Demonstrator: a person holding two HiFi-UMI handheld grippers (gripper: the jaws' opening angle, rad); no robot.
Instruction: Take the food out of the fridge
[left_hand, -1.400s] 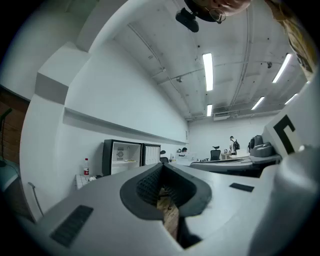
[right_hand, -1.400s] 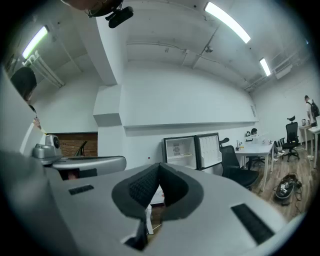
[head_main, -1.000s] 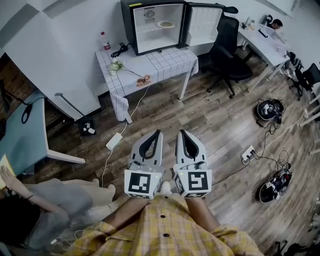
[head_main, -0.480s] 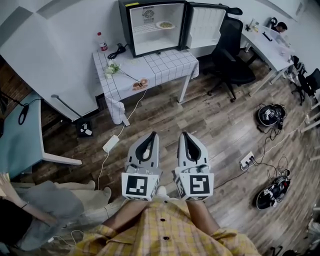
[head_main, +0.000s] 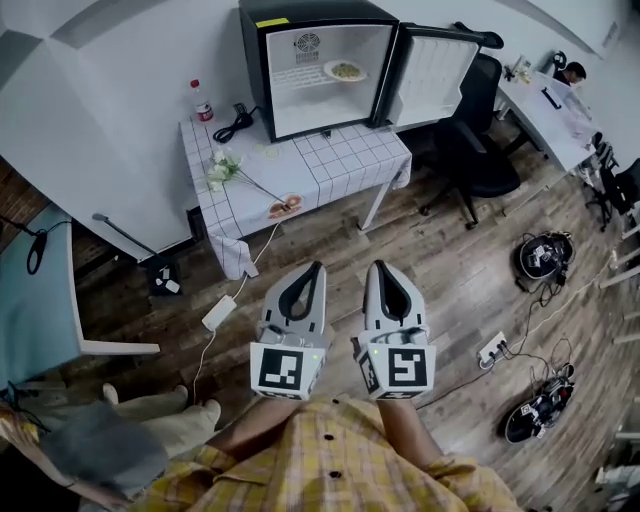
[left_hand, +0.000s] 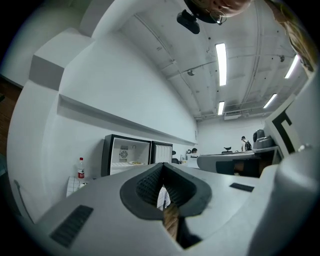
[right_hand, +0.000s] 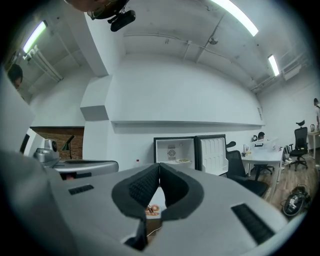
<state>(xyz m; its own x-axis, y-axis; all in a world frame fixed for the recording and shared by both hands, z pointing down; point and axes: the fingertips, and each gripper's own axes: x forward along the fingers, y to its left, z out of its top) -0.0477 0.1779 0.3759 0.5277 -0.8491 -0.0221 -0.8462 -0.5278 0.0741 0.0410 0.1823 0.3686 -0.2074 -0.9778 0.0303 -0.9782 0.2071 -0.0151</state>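
Observation:
A black mini fridge (head_main: 300, 60) stands on a table with a checked cloth (head_main: 345, 150), its door (head_main: 432, 62) swung open to the right. On its upper shelf lies a plate of food (head_main: 346, 70), which also shows as the plate (left_hand: 135, 162) in the left gripper view and the plate (right_hand: 183, 161) in the right gripper view. My left gripper (head_main: 318, 267) and right gripper (head_main: 377, 266) are held level side by side over the wooden floor, well short of the table. Both are shut and hold nothing, as seen at the left gripper (left_hand: 163, 165) and right gripper (right_hand: 159, 164).
On the table stand a bottle (head_main: 203, 100), a black cable (head_main: 238, 122), flowers (head_main: 225, 165) and a small dish (head_main: 283, 207). A black office chair (head_main: 475, 130) sits right of the table. Cables and a power strip (head_main: 492, 348) lie on the floor. A seated person (head_main: 120, 440) is at lower left.
The fridge and table have come nearer and larger in the head view as both grippers travelled forward together. Both pairs of jaws stayed shut.

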